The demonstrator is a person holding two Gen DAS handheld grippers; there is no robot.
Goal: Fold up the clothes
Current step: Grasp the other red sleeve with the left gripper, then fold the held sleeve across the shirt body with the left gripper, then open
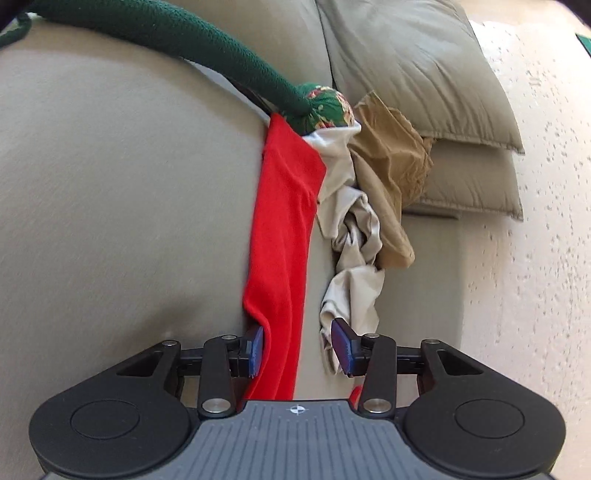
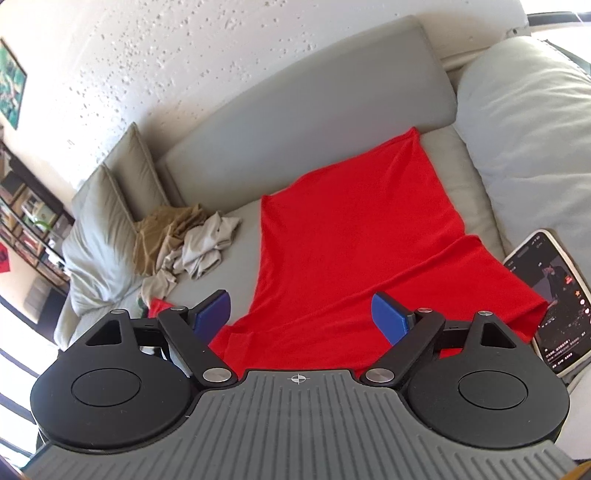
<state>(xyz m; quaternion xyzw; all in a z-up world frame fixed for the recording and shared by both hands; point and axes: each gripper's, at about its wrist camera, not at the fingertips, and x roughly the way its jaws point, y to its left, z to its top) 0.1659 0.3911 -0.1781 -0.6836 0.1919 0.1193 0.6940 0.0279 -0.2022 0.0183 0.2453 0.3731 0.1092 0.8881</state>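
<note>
A red garment (image 2: 343, 236) lies spread on the grey sofa seat (image 2: 229, 266), its near right part folded over. My right gripper (image 2: 301, 317) hovers over the garment's near edge, open wide, with nothing pressed between its blue pads. The left wrist view is rolled sideways, and there the red garment (image 1: 284, 221) shows as a narrow strip. My left gripper (image 1: 299, 349) is at the garment's edge with its jaws partly apart. The red cloth runs between them against the left pad (image 1: 256, 349), while the right pad (image 1: 341, 347) stands clear of it.
A crumpled pile of a tan garment (image 2: 162, 232) and pale grey clothes (image 2: 207, 243) lies beside two pillows (image 2: 103, 229) at the sofa's left end. A lit phone (image 2: 550, 295) rests at the right, by a big cushion (image 2: 535, 129). A green knitted piece (image 1: 184, 33) and floral fabric (image 1: 328, 103) cross the left view.
</note>
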